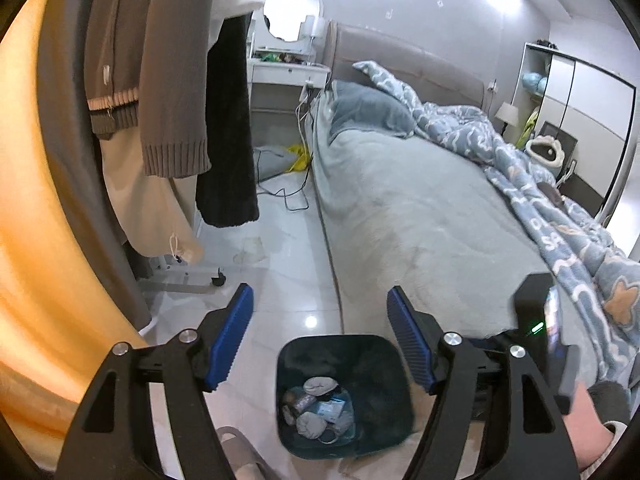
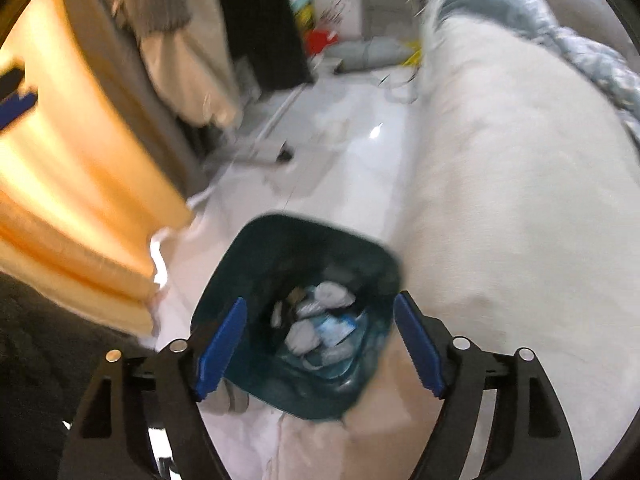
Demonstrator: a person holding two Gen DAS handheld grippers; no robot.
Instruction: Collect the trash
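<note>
A dark teal trash bin [image 1: 384, 436] stands on the floor beside the bed, with crumpled tissues and wrappers [image 1: 316, 408] at its bottom. My left gripper [image 1: 320, 292] hangs above and a little beyond the bin, open, with nothing between its blue pads. In the right wrist view, which is blurred, the bin [image 2: 256, 264] sits below my right gripper [image 2: 320, 300], whose jaws stand open and empty over the trash [image 2: 320, 324] inside. The right gripper's body and a hand show at the right edge [image 1: 544, 320] of the left wrist view.
A bed with a grey sheet [image 1: 420, 216] and blue patterned duvet [image 1: 560, 200] fills the right. Hanging clothes [image 1: 168, 80] on a wheeled rack and an orange curtain [image 1: 36, 240] stand left. Cables and a yellow bag [image 1: 298, 160] lie on the white tile floor [image 1: 280, 280].
</note>
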